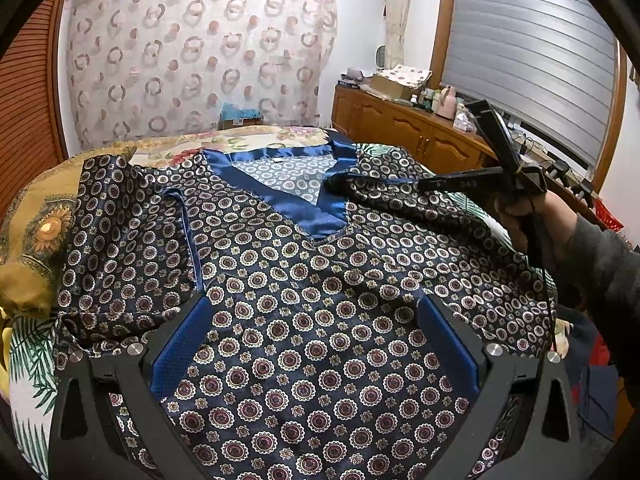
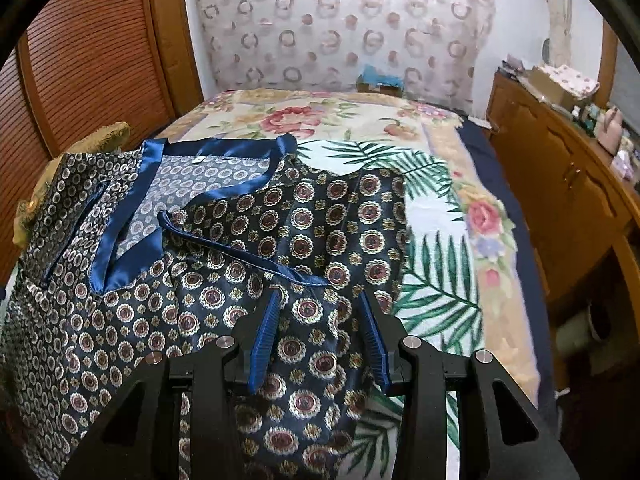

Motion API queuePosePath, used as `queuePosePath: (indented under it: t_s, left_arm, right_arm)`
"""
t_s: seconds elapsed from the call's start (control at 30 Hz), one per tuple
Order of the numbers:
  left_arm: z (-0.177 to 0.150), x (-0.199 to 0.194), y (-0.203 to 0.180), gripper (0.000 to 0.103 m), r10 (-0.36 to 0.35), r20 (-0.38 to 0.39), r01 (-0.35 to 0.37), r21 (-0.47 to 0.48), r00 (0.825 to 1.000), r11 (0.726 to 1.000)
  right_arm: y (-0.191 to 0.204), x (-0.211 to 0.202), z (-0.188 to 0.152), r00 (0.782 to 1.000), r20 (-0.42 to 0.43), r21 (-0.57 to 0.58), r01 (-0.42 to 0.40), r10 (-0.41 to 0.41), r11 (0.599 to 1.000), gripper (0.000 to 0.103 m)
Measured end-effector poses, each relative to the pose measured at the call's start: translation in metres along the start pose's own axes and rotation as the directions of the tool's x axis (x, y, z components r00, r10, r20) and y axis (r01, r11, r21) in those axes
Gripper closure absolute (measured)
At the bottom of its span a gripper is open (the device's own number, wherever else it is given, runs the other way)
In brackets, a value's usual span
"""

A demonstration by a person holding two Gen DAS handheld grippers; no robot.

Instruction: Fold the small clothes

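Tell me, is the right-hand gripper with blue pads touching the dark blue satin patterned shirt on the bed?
Cannot tell. In the right wrist view the right gripper has open jaws over the shirt, but neither view shows contact or a gap plainly.

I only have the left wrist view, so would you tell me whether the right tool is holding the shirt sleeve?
Observer: No, the right tool is open over the sleeve, pads apart, clamping nothing.
Operator: Where is the sleeve's hem?
Observer: The blue hem lies just beyond the fingertips, across the shirt front.
Operator: What is to the sleeve's right?
Observer: Bare palm-leaf blanket.
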State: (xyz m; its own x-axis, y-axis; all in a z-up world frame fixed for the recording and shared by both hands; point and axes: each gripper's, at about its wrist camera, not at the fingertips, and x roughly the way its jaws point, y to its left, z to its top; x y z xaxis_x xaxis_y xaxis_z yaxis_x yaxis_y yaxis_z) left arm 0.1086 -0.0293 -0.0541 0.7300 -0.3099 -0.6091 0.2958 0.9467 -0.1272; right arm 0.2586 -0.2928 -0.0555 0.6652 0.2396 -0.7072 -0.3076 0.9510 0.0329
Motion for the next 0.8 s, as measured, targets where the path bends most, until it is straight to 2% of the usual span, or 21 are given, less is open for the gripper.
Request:
queuePosePath:
  t_s: [0.07,0.13,0.17,0.23,0.3,0.43,0.6,0.8]
  left_arm:
    - [-0.001,0.001,-0.001,0.0,0.001,-0.004,-0.001,0.004,1.0,1.0]
    - [-0.002,0.001,-0.001,0.0,0.003,-0.005,-0.003,0.004,1.0,1.0]
    - [-0.002,0.001,0.0,0.0,0.004,-0.006,-0.004,0.003,1.0,1.0]
    - [-0.002,0.001,0.001,0.0,0.005,-0.006,-0.005,-0.004,1.0,1.0]
    - [-0.003,0.0,0.004,0.0,0.004,-0.004,-0.004,-0.009,1.0,1.0]
    - [-0.003,-0.002,0.005,0.0,0.006,-0.002,-0.006,-0.013,1.0,1.0]
    - [-0.002,-0.006,0.007,0.0,0.008,0.008,-0.008,-0.018,1.0,1.0]
    - [-0.002,-0.01,0.012,0.0,0.013,0.017,-0.013,-0.028,1.0,1.0]
  right_arm:
    - [-0.001,0.003,0.0,1.0,-0.007,-0.006,-0.009,0.009,1.0,0.061]
    - [0.003,0.008,-0.003,1.0,-0.018,-0.021,-0.009,0.009,1.0,0.078]
    - [0.006,0.011,-0.005,0.999,-0.032,-0.036,-0.003,0.001,0.999,0.08]
    - [0.009,0.012,-0.007,0.999,-0.038,-0.057,0.001,-0.003,0.998,0.095]
    - [0.015,0.006,-0.009,1.0,-0.024,-0.082,-0.008,0.006,0.997,0.099]
    - [0.024,-0.017,-0.008,0.999,0.019,-0.098,-0.046,0.048,0.994,0.1]
    - [0.056,-0.058,-0.009,0.99,0.082,-0.163,-0.099,0.113,0.982,0.1]
    - [0.08,-0.079,-0.026,0.98,0.042,-0.194,-0.181,0.193,0.964,0.1]
